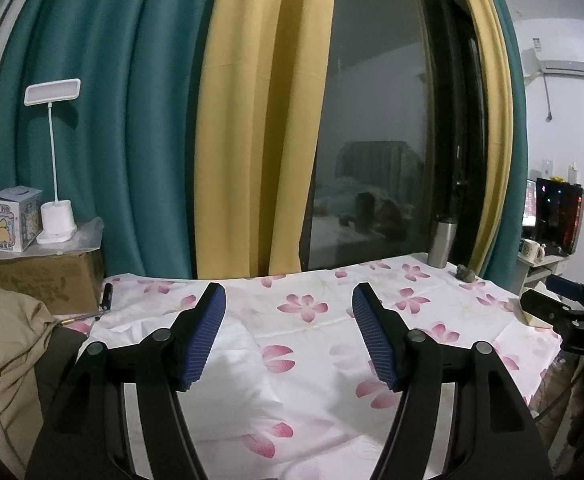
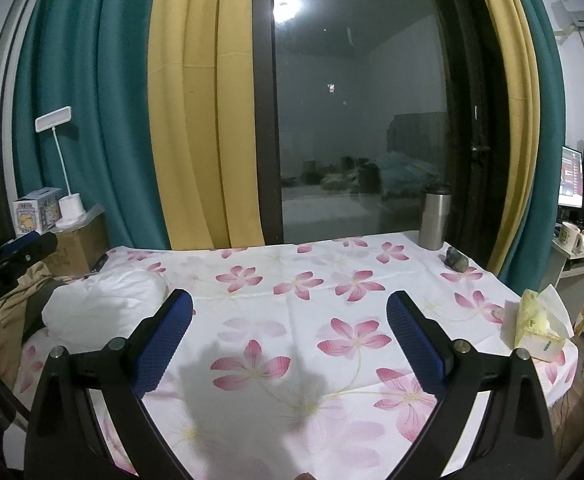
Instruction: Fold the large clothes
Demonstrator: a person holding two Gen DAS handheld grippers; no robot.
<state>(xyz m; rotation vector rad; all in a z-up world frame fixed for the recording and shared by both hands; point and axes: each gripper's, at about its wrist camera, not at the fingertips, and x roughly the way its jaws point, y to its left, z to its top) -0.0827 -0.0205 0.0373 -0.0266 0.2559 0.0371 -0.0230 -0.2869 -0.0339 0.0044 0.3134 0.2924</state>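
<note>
White garment (image 2: pixel 104 306): one bundle, bunched/soft, lying on the flowered cloth (image 2: pixel 356 280) at the table's left side; whether it is a folded pile or only crumpled, I cannot tell.
Direction fm left gripper (image 1: pixel 288 334): garment is directly under and btw its fingers, a bit to the left.
Direction fm right gripper (image 2: pixel 290 338): garment is ahead-left, beyond the left fingertip, apart fm it.
Nearer hand: left, in my judgement.
Long axis: seems to run left-right across the table; not sure, edges are blurred.
Left gripper state: jaws spread wide, holding nothing.
Right gripper state: jaws spread wide too, nothing btw them, only flowered cloth below.
Beige fabric (image 1: pixel 8 360): one heap, off the table's left edge; could be another garment, cannot tell.
Count: 2 grippers, 1 white garment, 1 beige heap, 1 steel tumbler (image 2: pixel 434 216), 1 tissue pack (image 2: pixel 534 324), 1 desk lamp (image 1: pixel 54 160).
</note>
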